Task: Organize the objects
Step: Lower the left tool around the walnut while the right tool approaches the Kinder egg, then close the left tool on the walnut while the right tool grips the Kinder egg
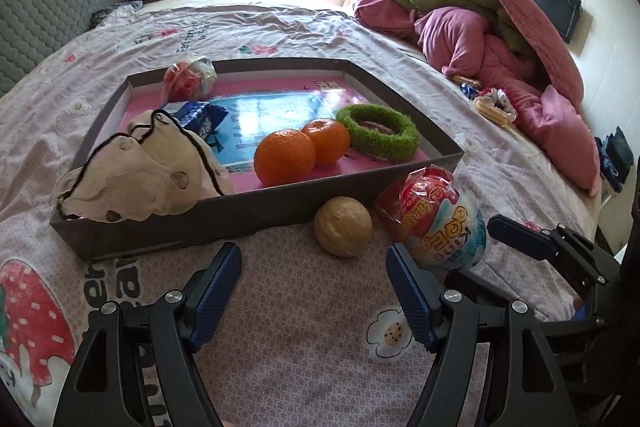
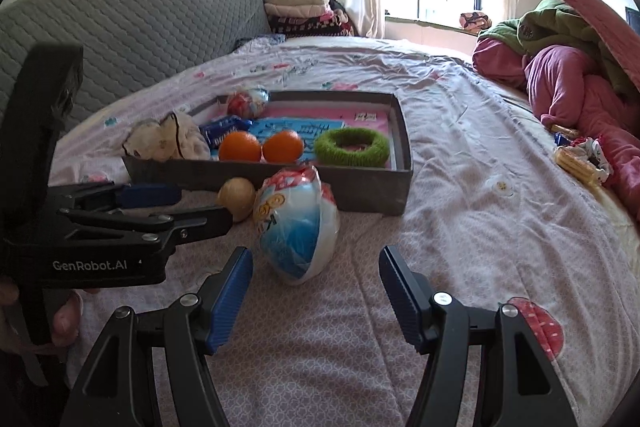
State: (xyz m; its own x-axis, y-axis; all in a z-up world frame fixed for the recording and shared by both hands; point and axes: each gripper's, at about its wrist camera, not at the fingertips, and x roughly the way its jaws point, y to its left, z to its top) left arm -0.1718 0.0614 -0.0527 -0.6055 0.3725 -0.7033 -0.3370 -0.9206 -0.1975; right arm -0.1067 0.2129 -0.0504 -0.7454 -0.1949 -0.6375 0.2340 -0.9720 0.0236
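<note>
A shallow grey box (image 1: 248,211) (image 2: 360,187) lies on the bed. It holds two oranges (image 1: 285,157) (image 2: 239,147), a green fuzzy ring (image 1: 378,131) (image 2: 351,146), a cream drawstring pouch (image 1: 148,171) (image 2: 164,141), a blue snack pack (image 1: 198,117) and a wrapped toy egg (image 1: 189,77) (image 2: 247,103). In front of the box rest a walnut (image 1: 343,226) (image 2: 237,198) and a second wrapped egg (image 1: 434,217) (image 2: 298,225). My left gripper (image 1: 314,269) is open just short of the walnut. My right gripper (image 2: 316,273) is open, the egg just ahead of its fingertips.
The bed has a pink patterned sheet (image 2: 460,227). A heap of pink and green bedding (image 1: 500,39) (image 2: 572,75) lies at the right, with snack packets (image 1: 490,105) (image 2: 580,159) beside it. A grey padded headboard (image 2: 120,39) stands at the left.
</note>
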